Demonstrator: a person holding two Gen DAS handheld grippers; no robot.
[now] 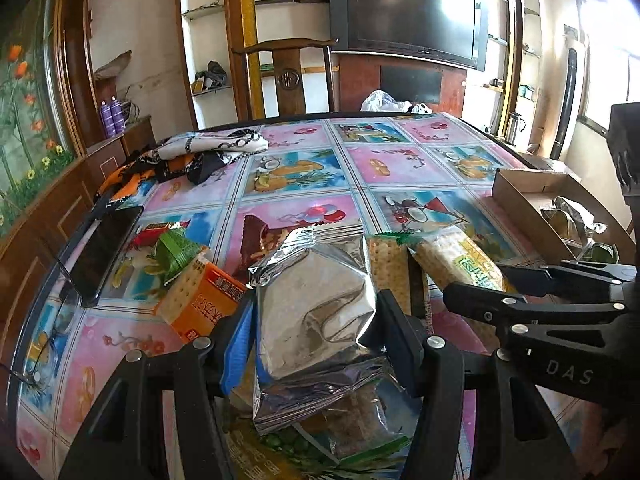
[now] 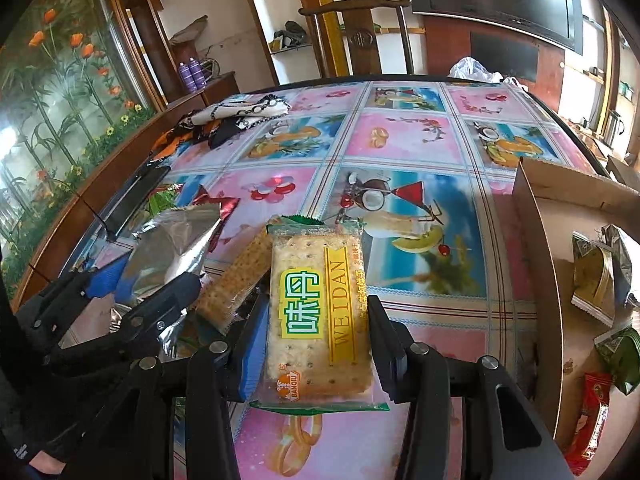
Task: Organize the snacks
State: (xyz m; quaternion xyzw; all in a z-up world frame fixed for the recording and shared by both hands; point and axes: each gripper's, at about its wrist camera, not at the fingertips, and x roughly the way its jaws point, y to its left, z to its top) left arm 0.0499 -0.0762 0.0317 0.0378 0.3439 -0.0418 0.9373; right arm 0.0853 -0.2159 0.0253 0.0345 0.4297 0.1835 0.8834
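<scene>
— Nearest the left lens: one crinkled silver foil snack packet [image 1: 316,312], pinched between the two fingers of the left gripper [image 1: 316,332], one blue-padded finger [image 1: 238,344] on its left edge. It rests on top of more packets, a green-printed one among them, over the pink and blue fruit-patterned tablecloth [image 1: 296,152].

— And the other hand?

— One clear-wrapped cracker packet with a yellow and green "WEIDAN" label [image 2: 318,316], clamped between the two fingers of the right gripper [image 2: 316,328], above the cloth. One plain cracker pack [image 2: 236,280] lies just beside it, on its left.

— How many snacks sit loose on the left side?

— I count three in the left view: one orange-labelled cracker packet [image 1: 200,300], one green-wrapped snack [image 1: 176,252] and one red-wrapped snack [image 1: 154,232].

— Where is the container?

— One open brown cardboard box [image 2: 536,248] stands at the table's right edge. Inside, I count at least four packets: one gold and silver [image 2: 596,276], one dark foil, one green [image 2: 620,356], one red [image 2: 592,420].

— Anything else?

— One black phone [image 1: 104,252], one pair of glasses [image 1: 52,344] and one patterned cloth heap [image 1: 200,156].
</scene>
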